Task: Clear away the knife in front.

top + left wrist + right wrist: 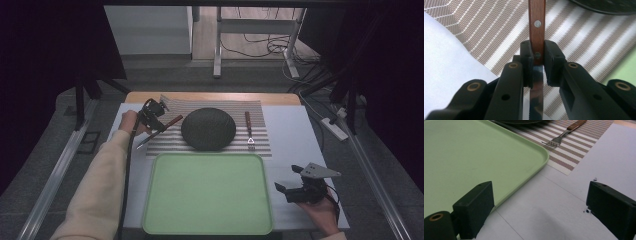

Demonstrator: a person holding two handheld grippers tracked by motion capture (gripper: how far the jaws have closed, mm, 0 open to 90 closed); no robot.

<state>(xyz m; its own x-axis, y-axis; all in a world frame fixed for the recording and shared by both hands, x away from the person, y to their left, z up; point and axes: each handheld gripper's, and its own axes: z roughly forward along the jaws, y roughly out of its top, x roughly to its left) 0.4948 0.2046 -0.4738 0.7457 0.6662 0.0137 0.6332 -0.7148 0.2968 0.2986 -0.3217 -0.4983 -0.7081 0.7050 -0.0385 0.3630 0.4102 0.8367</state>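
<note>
A knife with a wooden handle and steel blade is clamped in my left gripper, held above the left part of the striped placemat. The jaws press on the handle's lower end, where it meets the blade. My right gripper rests open on the white table cover, right of the green tray; nothing lies between its fingers. A dark round plate sits on the mat's middle. A fork with a wooden handle lies right of the plate; its tines point toward the tray.
The green tray takes up the table's near middle, its rounded corner close to my right gripper's left finger. Metal rails run along both table sides. Desk legs and cables stand on the floor beyond the far edge.
</note>
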